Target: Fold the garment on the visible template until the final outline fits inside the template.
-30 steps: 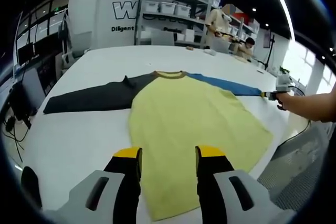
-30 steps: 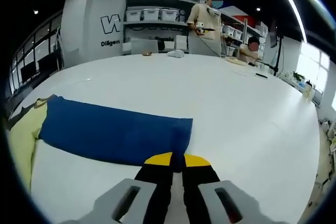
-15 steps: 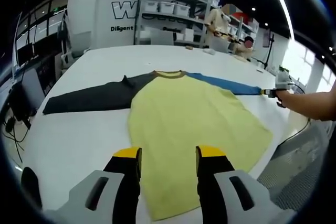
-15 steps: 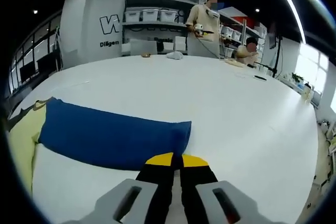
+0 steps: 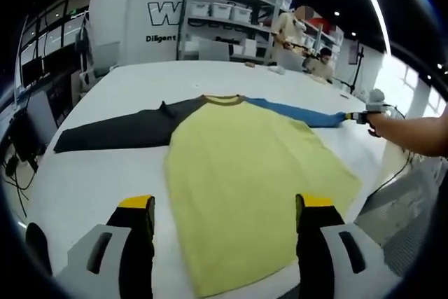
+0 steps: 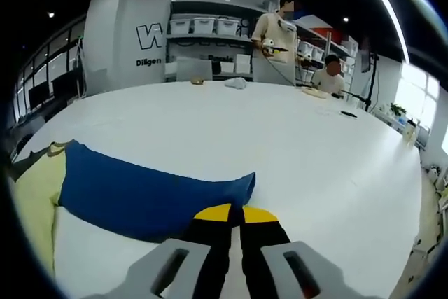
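A long-sleeved shirt lies flat on the white table [image 5: 91, 180]. It has a yellow body [image 5: 245, 166], a dark grey sleeve [image 5: 119, 131] stretched to the left and a blue sleeve [image 5: 301, 112] to the right. My left gripper [image 5: 225, 206] hovers open over the shirt's near hem, its jaws spread wide with nothing between them. My right gripper [image 6: 229, 212] is shut on the cuff of the blue sleeve [image 6: 150, 190]. The same right gripper [image 5: 360, 117] shows at the sleeve's end, held by a person's arm [image 5: 413, 134].
Two people [image 6: 276, 36] are at the table's far side, in front of shelves with white bins [image 5: 224, 12]. Small items [image 6: 236, 82] lie on the far part of the table. The table's edge [image 5: 381, 194] drops off at the right, close to the shirt's hem.
My left gripper's jaws have spread much wider apart. The right gripper stays shut on the blue cuff, which has risen and shifted slightly.
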